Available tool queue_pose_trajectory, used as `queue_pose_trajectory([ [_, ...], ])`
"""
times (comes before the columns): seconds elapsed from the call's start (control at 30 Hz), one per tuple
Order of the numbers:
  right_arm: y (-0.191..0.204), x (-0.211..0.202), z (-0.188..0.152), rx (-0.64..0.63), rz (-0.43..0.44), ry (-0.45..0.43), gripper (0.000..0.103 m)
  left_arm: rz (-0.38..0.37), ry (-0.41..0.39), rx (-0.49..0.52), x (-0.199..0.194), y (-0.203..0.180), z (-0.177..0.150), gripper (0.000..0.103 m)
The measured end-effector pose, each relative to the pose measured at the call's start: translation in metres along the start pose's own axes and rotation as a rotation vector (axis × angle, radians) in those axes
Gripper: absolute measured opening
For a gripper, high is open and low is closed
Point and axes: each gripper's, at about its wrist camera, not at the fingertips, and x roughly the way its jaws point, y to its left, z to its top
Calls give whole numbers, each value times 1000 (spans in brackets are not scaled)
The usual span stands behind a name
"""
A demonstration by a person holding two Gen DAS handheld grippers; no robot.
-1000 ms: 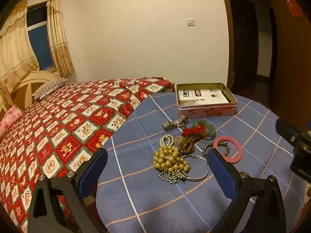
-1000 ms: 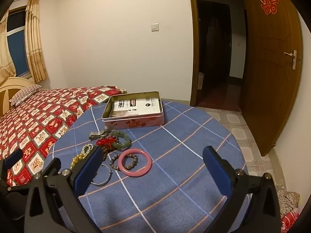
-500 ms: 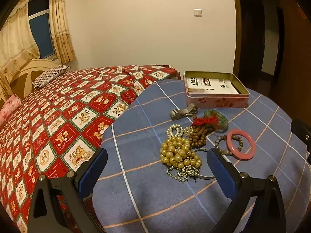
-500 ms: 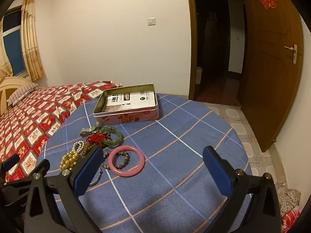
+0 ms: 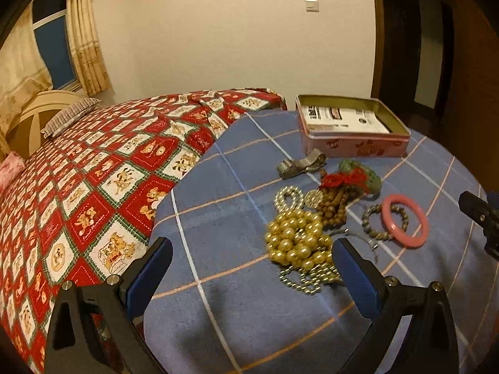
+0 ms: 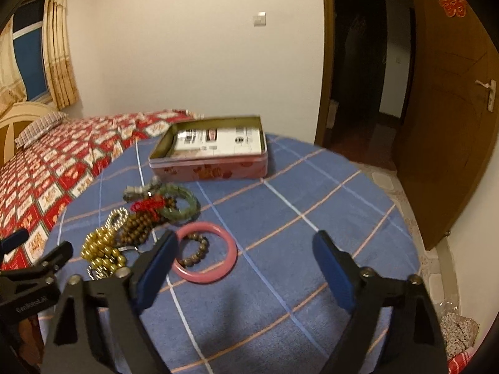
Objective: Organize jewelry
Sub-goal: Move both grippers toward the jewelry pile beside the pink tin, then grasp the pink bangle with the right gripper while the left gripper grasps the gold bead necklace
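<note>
Nearest the cameras, the left gripper [image 5: 252,268] hangs above the round table [image 5: 237,314] with its jaws spread and nothing between them. The right gripper [image 6: 246,258] also hangs above the blue checked cloth; its jaws have just been closing, yet they stand apart and grasp nothing.

Beyond the fingertips lies the jewelry, grouped on the cloth:
- gold bead necklace [image 5: 296,243], heaped on a fine chain
- pink bangle [image 6: 204,257], flat, overlapping a grey bead bracelet [image 6: 195,251]
- brown bead string [image 6: 138,226] with a red tassel
- green bracelet [image 6: 179,205]

Farther back, the open pink tin [image 6: 212,166] stands on the cloth, holding a printed card. A bed with a red quilt [image 5: 93,171] lies behind the table.
</note>
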Motion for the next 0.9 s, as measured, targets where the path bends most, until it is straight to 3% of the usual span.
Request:
queue_pose_trajectory([
  [0.1,-4,12,-3,3,6,37,78,-17,24,8,11,4,-3,102],
  [0.27,-9,34,-4,9,55,108,59,-68,52,15,25,6,-2,102],
  [0.43,-2,50,0,-23,82,140,59,-120,42,29,30,1,10,102],
  [0.6,5,74,-1,-53,90,214,59,-140,89,55,49,-13,11,100],
  [0.63,7,78,-1,-57,92,232,59,-138,96,60,52,-16,11,97],
  [0.7,9,81,-1,-74,78,229,58,-144,128,60,61,-18,10,75],
  [0.8,10,84,-1,-94,68,228,56,-235,165,-10,70,-10,10,58],
  [0.87,12,85,0,-126,49,217,43,-273,167,-40,71,-6,10,52],
  [0.9,11,84,0,-131,69,215,37,-279,164,-46,71,-6,9,45],
])
